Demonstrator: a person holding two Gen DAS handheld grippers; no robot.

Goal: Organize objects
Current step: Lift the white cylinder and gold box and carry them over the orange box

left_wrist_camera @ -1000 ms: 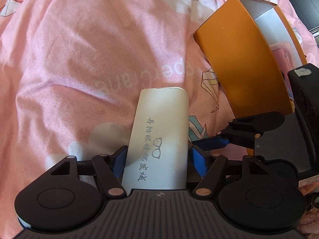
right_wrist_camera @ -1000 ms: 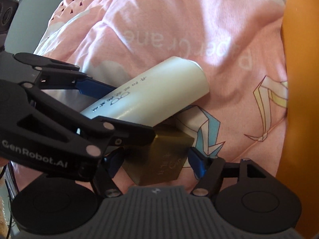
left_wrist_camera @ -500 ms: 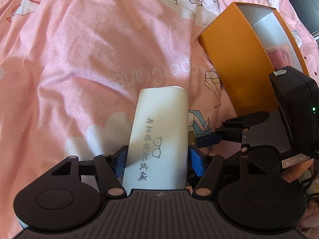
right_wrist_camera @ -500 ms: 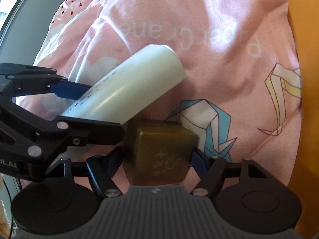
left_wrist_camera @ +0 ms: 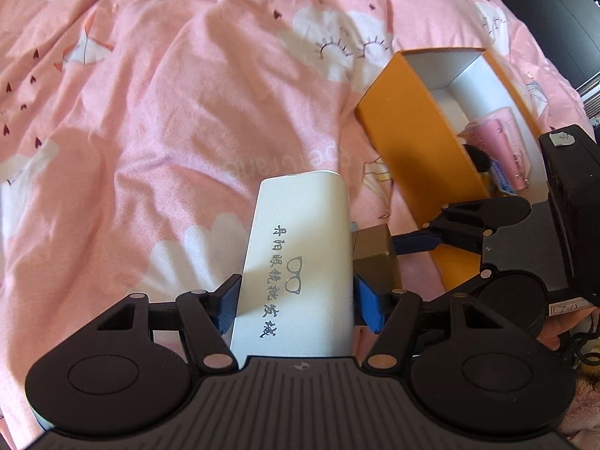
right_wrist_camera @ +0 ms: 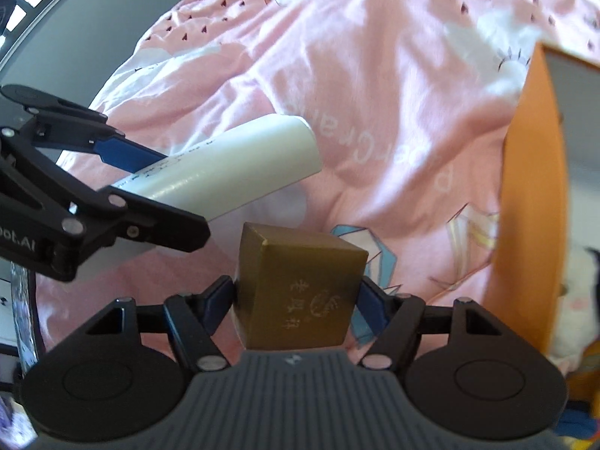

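Note:
My left gripper point(left_wrist_camera: 294, 302) is shut on a white glasses case point(left_wrist_camera: 300, 258) with grey characters, held above the pink bedsheet. The case also shows in the right wrist view point(right_wrist_camera: 232, 180), clamped by the left gripper's blue pads point(right_wrist_camera: 123, 153). My right gripper point(right_wrist_camera: 296, 300) is shut on a small gold box point(right_wrist_camera: 300, 288), which also shows just right of the case in the left wrist view point(left_wrist_camera: 373, 251). An orange box point(left_wrist_camera: 420, 138) with a white inside lies open at the right; it shows in the right wrist view point(right_wrist_camera: 532, 202) too.
The pink bedsheet point(left_wrist_camera: 168, 120) with cloud and paper-crane prints covers the whole surface. Pink items point(left_wrist_camera: 502, 142) lie inside the orange box. A dark wall or bed edge point(right_wrist_camera: 75, 30) runs along the upper left of the right wrist view.
Both grippers have risen from the sheet with their objects. The gold box is lifted off the bed and the orange box now sits further away.

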